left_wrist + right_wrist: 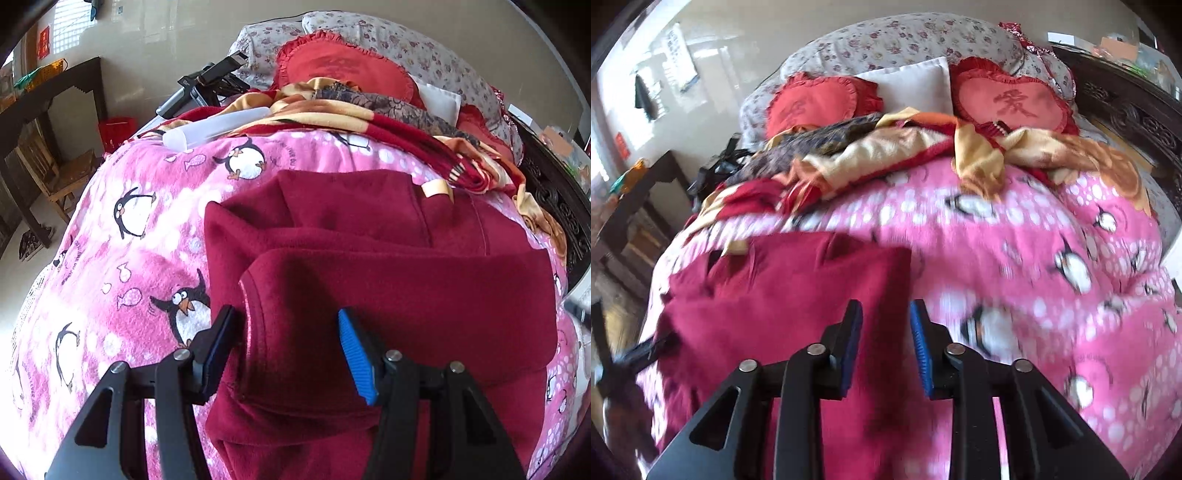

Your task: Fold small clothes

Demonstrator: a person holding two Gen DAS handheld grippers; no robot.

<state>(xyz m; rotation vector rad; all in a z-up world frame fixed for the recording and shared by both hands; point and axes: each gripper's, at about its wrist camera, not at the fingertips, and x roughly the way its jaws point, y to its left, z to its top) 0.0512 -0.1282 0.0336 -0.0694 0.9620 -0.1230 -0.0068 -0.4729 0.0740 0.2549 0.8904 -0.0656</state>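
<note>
A dark red fleece garment (388, 295) lies folded on the pink penguin blanket (129, 258), its hemmed top layer doubled over the lower part. My left gripper (287, 317) hovers over the garment's near left corner, jaws wide open, the fold's hem lying between the fingers with no pad pressing on it. In the blurred right wrist view the same garment (783, 295) fills the lower left. My right gripper (885, 308) sits above its right edge, jaws a narrow gap apart with nothing pinched.
A crumpled red and yellow blanket (886, 155) lies beyond the garment, with heart cushions (1008, 99) and pillows (912, 85) behind. A translucent tube (214, 127) rests on the bed's far left. Dark gear (207, 85) stands past it; a carved headboard (1126, 110) lines the right.
</note>
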